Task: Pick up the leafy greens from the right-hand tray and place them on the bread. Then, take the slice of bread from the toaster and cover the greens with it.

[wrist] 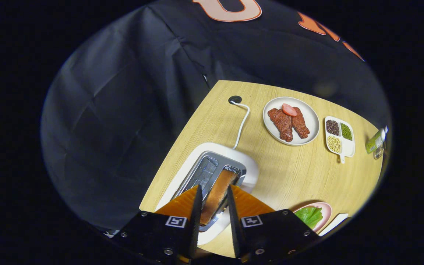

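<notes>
fingers (214,191) astride bread slice (217,195) in toaster (212,173), contact unconfirmed, grip state indeterminate. advise: close squarely, lift straight up clear of slot, carry toward greens (309,215).

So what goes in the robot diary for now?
tongs: straddling bread slice in toaster | grip: unclear | greens: on pink plate

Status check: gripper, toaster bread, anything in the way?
Gripper astride bread slice in toaster; contact unclear. Greens lying on pink plate. No obstruction above the slot.
</notes>
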Demonstrator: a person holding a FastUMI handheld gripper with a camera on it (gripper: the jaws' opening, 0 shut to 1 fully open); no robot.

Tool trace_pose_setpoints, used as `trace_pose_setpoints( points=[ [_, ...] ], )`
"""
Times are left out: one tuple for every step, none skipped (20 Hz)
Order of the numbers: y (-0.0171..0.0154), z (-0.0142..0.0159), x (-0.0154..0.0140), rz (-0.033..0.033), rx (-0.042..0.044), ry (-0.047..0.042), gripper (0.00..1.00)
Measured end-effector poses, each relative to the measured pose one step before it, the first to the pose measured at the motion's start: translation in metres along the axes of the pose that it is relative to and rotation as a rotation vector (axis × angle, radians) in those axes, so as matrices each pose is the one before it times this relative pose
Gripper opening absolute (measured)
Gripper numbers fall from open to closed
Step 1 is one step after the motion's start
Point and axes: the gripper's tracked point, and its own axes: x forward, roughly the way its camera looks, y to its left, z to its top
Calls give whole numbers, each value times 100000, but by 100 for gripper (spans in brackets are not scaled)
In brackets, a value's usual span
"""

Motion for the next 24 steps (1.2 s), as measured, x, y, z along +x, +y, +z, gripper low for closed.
trace_pose_setpoints(
  points=[
    [-18, -48, -341, 407, 599, 110, 31],
    [-40, -98, -181, 808, 871, -839, 27],
    [3, -12, -205, 1557, 106, -676, 18],
    [24, -2, -579, 1464, -129, -595, 16],
    [19, 237, -728, 1263, 396, -1765, 13],
    [119, 313, -719, 1338, 69, -1725, 12],
    [47, 426, -843, 1007, 290, -2123, 10],
    [-14, 302, -893, 999, 109, -2168, 10],
    [-67, 357, -914, 958, 316, -2000, 10],
    [0, 273, -928, 965, 120, -1767, 10],
    [-130, 267, -770, 837, 185, -1635, 10],
    [-71, 125, -861, 1224, 297, -1581, 10],
    [139, 171, -832, 1620, 130, -1133, 10],
    [-347, 161, -852, -206, -530, -1837, 10],
    [-202, 274, -841, 760, -889, -1831, 10],
    [-5, 55, -706, 822, -463, -1228, 10],
    [6, -17, -849, 977, -249, -1444, 10],
    [-91, -55, -845, 1256, -90, -1221, 10],
    [-173, -87, -684, 859, 200, -1352, 10],
    [-479, -247, -647, 697, -71, -974, 10],
    [-400, -363, -665, 274, 355, -879, 10],
    [-611, -448, -500, 358, 747, -172, 10],
    [-480, -445, -508, 584, 1020, -7, 10],
    [-668, -328, -438, 197, 1210, -362, 10]
  ],
)
